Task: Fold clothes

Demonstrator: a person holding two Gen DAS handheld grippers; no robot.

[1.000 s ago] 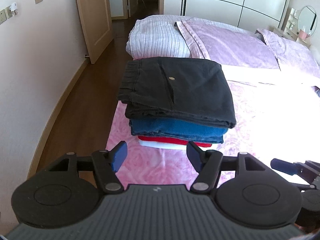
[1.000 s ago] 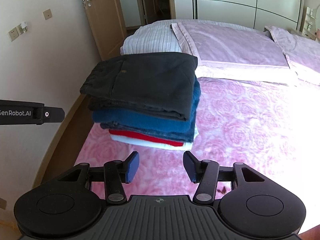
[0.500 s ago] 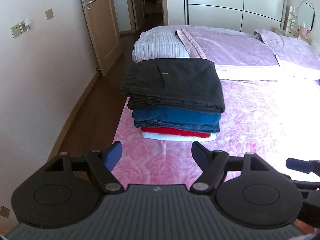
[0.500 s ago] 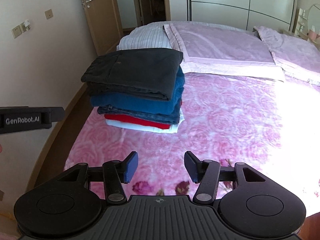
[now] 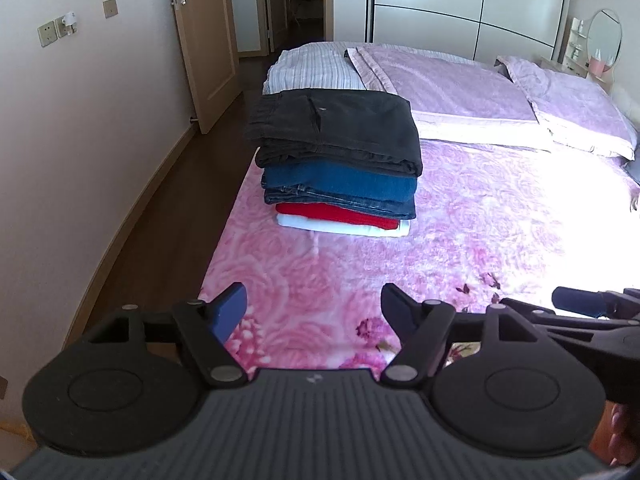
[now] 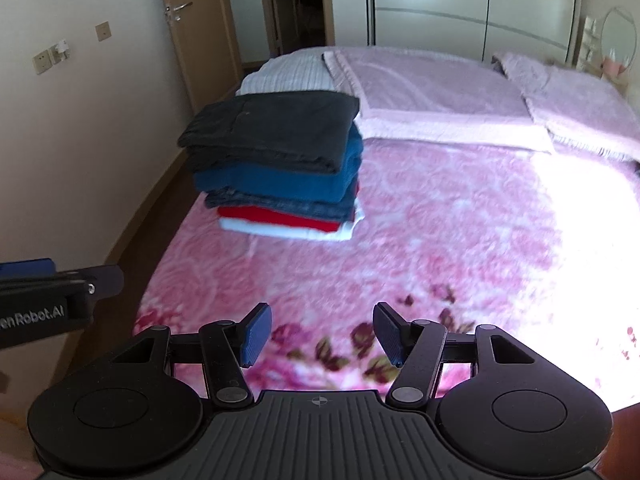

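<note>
the bed (image 5: pixel 460 240) fills most of both views, covered by a pink rose-patterned spread (image 6: pixel 420 248) that washes out to white glare on its right side. across the far part of the bed lies a lilac blanket (image 5: pixel 444 88), with a lilac pillow (image 5: pixel 576 112) to its right and a white striped quilt (image 5: pixel 312 70) folded at its left end. a cream wall (image 5: pixel 80 140) runs along the left, with a wooden door (image 5: pixel 200 40) standing open toward a dark hallway, and pale wardrobe panels (image 6: pixel 460 4) close the far side of the room.

the stack of folded clothes (image 5: pixel 340 160) sits on the spread near the bed's left edge, just in front of the striped quilt. from the top down it holds dark grey trousers (image 5: pixel 336 124), a blue garment (image 5: pixel 340 182), jeans (image 5: pixel 344 200) showing as a thin denim layer, a red garment (image 5: pixel 336 214) and a white garment (image 5: pixel 344 227) at the bottom. the pile looks squared and tidy.

both tools hover over the near end of the spread, well apart from the stack. the left gripper (image 5: pixel 314 312) has its jaws wide apart, narrowing slightly, with nothing between them. the right gripper (image 6: pixel 322 332) has its jaws apart and widening, also with nothing between them. each one's black frame shows at the edge of the other's view. two light switches (image 5: pixel 56 30) sit on the wall, and a round mirror (image 5: pixel 606 38) stands in the far right corner.
</note>
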